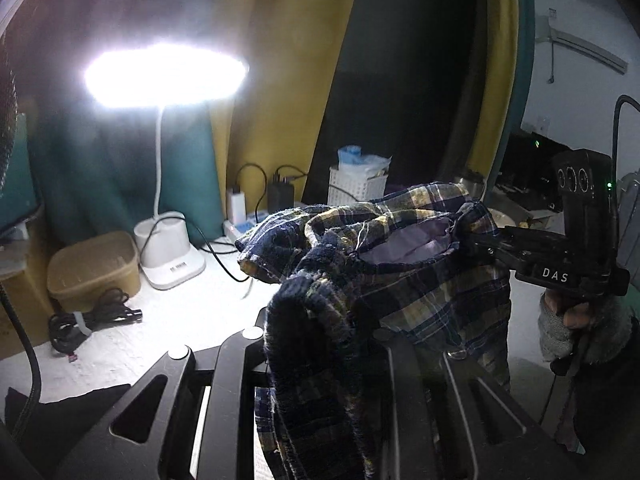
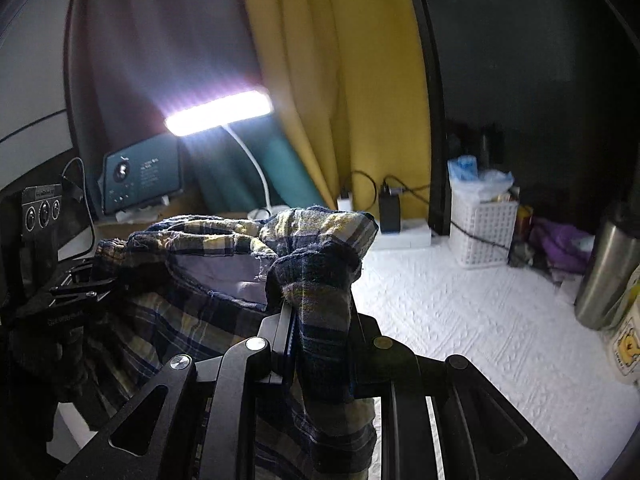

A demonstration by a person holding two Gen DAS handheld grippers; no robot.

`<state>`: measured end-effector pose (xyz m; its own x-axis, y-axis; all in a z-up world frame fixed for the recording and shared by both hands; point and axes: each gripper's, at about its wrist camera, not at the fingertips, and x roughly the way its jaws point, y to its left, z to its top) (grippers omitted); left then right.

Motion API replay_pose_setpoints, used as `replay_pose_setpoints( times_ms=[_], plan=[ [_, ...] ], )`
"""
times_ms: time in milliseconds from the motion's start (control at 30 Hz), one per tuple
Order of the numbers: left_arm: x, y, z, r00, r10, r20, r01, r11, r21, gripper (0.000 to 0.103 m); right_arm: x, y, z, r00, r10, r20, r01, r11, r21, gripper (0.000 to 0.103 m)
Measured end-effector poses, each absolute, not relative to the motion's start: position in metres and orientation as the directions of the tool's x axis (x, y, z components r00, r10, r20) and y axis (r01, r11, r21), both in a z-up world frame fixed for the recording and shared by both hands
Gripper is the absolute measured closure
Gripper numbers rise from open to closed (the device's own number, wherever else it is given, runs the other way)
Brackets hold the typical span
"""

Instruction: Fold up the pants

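The plaid pants (image 1: pixel 420 280), dark blue and yellow, hang in the air between both grippers above the white table (image 2: pixel 460 320). Its waistband is stretched open and shows a pale lilac lining (image 2: pixel 224 272). My left gripper (image 1: pixel 316 320) is shut on one bunched end of the waistband, and cloth drapes over its fingers. My right gripper (image 2: pixel 320 300) is shut on the other end, with fabric pinched between its pads. In the left wrist view the right gripper (image 1: pixel 476 240) bites the waistband from the right, held by a gloved hand (image 1: pixel 568 320). The left gripper (image 2: pixel 100 284) shows at the left of the right wrist view.
A lit white desk lamp (image 1: pixel 168 76) stands at the back left, with a tan box (image 1: pixel 94 268) and a coiled black cable (image 1: pixel 92 320) near it. A white basket (image 2: pixel 480 232), a purple cloth (image 2: pixel 560 248) and a steel flask (image 2: pixel 608 276) line the right side. Chargers are plugged in by the yellow curtain.
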<state>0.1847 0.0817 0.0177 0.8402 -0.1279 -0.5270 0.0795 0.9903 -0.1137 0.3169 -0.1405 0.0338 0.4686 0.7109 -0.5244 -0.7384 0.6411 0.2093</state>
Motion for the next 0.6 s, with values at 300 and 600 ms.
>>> replay_pose_setpoints(
  times_ms=[300,600],
  plan=[
    [0.149,0.076,0.048,0.890,-0.105,-0.445,0.076,0.994,-0.082,0.085,0.281,-0.147,0.073,0.508,0.735,-0.449,-0.763,0.626,0.160,0.084],
    [0.107,0.073,0.085,0.933,-0.049,-0.358,0.048,0.999,-0.013,0.085,0.248,-0.144,0.111,0.517,0.770,-0.375,-0.797,0.593,0.119,0.084]
  ],
)
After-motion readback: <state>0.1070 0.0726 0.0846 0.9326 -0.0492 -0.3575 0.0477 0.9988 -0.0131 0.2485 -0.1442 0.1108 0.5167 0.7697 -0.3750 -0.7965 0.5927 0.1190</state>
